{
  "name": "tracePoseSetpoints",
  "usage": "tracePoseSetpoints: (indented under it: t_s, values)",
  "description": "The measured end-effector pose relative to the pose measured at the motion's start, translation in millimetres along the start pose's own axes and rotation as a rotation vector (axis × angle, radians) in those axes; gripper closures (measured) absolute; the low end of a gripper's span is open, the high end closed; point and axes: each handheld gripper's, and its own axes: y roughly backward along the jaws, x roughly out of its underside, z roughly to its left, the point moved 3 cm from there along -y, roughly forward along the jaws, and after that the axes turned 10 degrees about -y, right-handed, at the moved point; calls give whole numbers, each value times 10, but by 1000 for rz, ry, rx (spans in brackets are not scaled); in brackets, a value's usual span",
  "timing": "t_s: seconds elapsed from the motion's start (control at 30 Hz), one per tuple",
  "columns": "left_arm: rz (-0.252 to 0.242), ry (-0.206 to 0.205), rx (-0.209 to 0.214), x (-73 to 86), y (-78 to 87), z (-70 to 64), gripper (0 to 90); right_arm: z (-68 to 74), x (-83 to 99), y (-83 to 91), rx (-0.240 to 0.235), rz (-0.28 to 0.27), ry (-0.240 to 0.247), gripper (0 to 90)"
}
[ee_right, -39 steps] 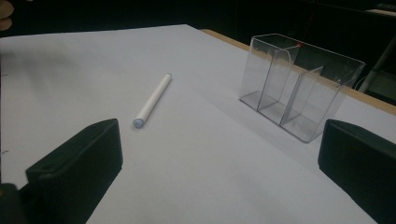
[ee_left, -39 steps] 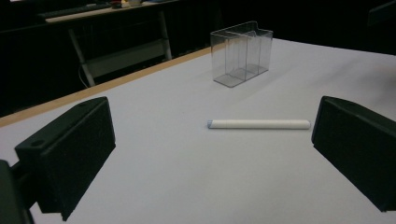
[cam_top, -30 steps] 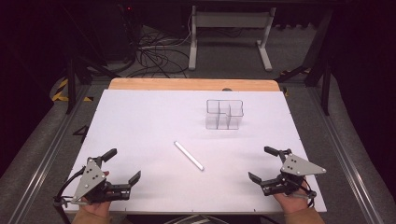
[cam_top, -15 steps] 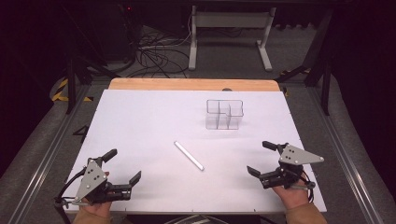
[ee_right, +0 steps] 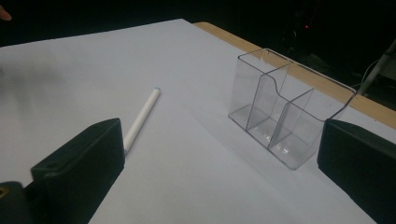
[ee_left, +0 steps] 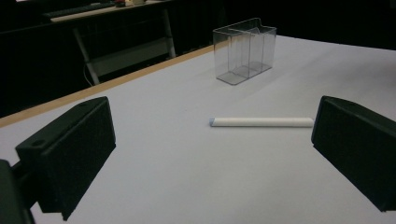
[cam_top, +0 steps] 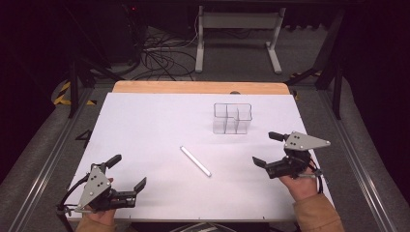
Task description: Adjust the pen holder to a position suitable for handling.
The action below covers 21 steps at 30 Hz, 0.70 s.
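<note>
A slim white plastic pen [cam_top: 195, 161] lies mid-frame, left of the spread, empty right gripper [cam_top: 269, 149]; the left gripper [cam_top: 126, 171], lower left, is also spread.

High view overhead facing forward and down, both gripper views low, near the table [cam_top: 145, 125], perhaps angled inward, sharing the clear organizer [cam_top: 232, 118].

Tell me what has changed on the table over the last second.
The right gripper has lifted off the near right corner and moved forward and inward, toward the clear organizer and the white pen. Its jaws are open and hold nothing. The left gripper has stayed at the near left corner, open and empty. The pen and the organizer lie where they were.
</note>
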Motion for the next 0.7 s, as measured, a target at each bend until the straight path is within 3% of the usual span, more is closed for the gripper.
tracePoseSetpoints:
  t_s: [0.17, 0.57, 0.7]
  values:
    - [1, 1, 0, 2, -2, 3, 5, -57, -123, -84, 3, -7, 29, 38]
    - [4, -2, -6, -1, -5, 2, 5, -117, -295, -166, 13, 71, 99, 87]
    - [5, 3, -5, 9, -8, 12, 5, -109, -353, -171, 5, 68, 122, 110]
